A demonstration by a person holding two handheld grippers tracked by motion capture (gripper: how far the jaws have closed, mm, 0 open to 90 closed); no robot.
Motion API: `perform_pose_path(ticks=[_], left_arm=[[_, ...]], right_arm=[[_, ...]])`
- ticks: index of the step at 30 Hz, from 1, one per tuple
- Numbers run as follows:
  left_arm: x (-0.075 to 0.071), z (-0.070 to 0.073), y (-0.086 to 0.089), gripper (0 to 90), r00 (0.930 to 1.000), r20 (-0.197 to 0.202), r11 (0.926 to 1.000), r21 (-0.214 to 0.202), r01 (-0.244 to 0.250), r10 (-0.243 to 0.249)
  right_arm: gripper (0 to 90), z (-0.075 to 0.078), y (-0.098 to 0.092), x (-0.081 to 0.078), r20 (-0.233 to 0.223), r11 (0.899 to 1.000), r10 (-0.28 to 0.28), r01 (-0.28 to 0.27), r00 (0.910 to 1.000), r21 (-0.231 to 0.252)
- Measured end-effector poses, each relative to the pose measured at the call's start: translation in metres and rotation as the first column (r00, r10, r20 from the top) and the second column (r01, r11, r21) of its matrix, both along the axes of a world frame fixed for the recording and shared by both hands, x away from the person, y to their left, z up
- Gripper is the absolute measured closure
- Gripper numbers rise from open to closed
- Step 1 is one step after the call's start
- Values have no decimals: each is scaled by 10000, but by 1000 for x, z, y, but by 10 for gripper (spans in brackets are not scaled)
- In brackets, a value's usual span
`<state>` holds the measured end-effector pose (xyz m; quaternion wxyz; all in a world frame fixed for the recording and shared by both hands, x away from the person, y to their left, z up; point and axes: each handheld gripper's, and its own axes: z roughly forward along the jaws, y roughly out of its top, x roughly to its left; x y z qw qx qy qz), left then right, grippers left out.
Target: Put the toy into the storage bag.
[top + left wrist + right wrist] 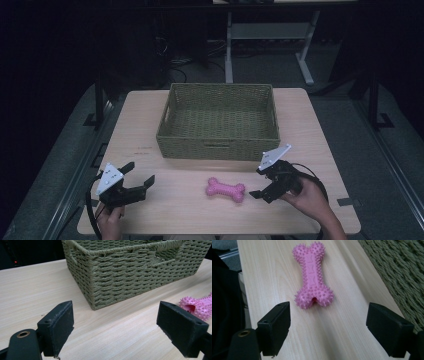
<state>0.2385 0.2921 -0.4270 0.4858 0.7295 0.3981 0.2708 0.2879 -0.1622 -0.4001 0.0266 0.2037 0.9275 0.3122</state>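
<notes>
A pale wood-grain bench (150, 125) with rounded corners stands on grey carpet in a dark room; beyond its far edge the white legs of another table (305, 65) and some cables on the floor show dimly. A woven green basket (218, 121) with cut-out handles sits on the far half of the bench, and everything else is placed here by it. Just in front of the basket's near wall, apart from it, a pink spiky bone toy (226, 189) lies flat on the bench; its long axis runs roughly along that wall, one knobbed end toward the basket's left corner, the other toward the right gripper (261, 185). In the right gripper view the bone toy (313, 275) lies lengthwise straight ahead, its near end just beyond the jaws, which stand wide apart with nothing between them. The left gripper (140, 175) hovers in front of and left of the basket's near-left corner, jaws likewise spread and empty; its view faces that corner of the basket (130, 272), with the toy's end (198, 306) at the right edge.
</notes>
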Motion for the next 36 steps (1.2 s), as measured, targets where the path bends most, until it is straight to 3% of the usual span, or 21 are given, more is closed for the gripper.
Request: perform_pose_path(ticks=[12, 36], left_arm=[[0, 0, 1, 138, 10000, 38, 10000, 47, -23, 23], [0, 0, 1, 138, 10000, 39, 10000, 70, -13, 12]], right_arm=[[193, 5, 20, 6, 100, 9980, 578, -576, 9983, -262], [191, 3, 59, 13, -189, 9860, 1476, -1486, 9889, -750]])
